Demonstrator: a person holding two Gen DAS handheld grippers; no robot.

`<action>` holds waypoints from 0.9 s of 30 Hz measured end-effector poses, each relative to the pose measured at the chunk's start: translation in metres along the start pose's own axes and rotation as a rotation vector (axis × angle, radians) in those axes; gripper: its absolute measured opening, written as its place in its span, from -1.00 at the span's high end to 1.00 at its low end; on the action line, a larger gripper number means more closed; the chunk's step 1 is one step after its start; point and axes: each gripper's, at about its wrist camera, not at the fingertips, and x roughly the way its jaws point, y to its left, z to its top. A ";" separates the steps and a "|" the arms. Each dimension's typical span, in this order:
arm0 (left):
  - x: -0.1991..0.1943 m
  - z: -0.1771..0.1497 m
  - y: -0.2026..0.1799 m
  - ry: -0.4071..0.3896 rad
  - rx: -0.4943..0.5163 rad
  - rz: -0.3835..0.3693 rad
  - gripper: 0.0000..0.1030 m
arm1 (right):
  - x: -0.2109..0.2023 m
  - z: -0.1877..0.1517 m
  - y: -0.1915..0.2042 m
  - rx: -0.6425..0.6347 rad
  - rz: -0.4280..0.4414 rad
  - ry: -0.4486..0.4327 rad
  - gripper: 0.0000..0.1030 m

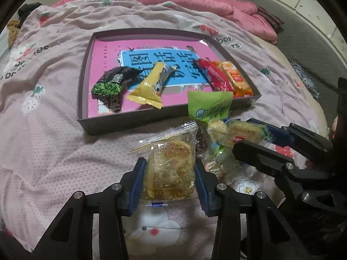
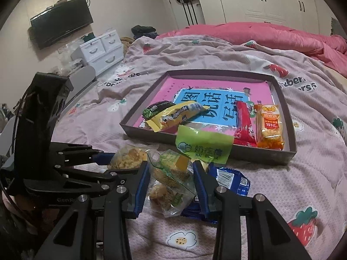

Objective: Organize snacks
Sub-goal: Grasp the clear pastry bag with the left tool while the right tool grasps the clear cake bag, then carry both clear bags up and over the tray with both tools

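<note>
My left gripper (image 1: 169,186) sits around the clear-wrapped pastry (image 1: 169,171), its pads touching both sides of the packet, so I judge it lightly gripped; the packet's long axis runs straight ahead along my fingers, pointing at the near wall of the tray (image 1: 121,125), which lies just beyond it. My right gripper (image 2: 171,184) stands open astride a green-and-clear snack bag (image 2: 171,179) in the pile beside the tray, not yet pinching it. The left is readier for the carry.
</note>
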 end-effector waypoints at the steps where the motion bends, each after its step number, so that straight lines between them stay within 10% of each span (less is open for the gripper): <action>1: -0.002 0.000 0.000 -0.005 -0.002 0.001 0.13 | -0.001 0.000 0.000 0.002 0.002 -0.004 0.22; 27: -0.043 0.025 0.007 -0.140 -0.029 0.050 0.13 | -0.022 0.011 -0.011 0.035 0.014 -0.109 0.22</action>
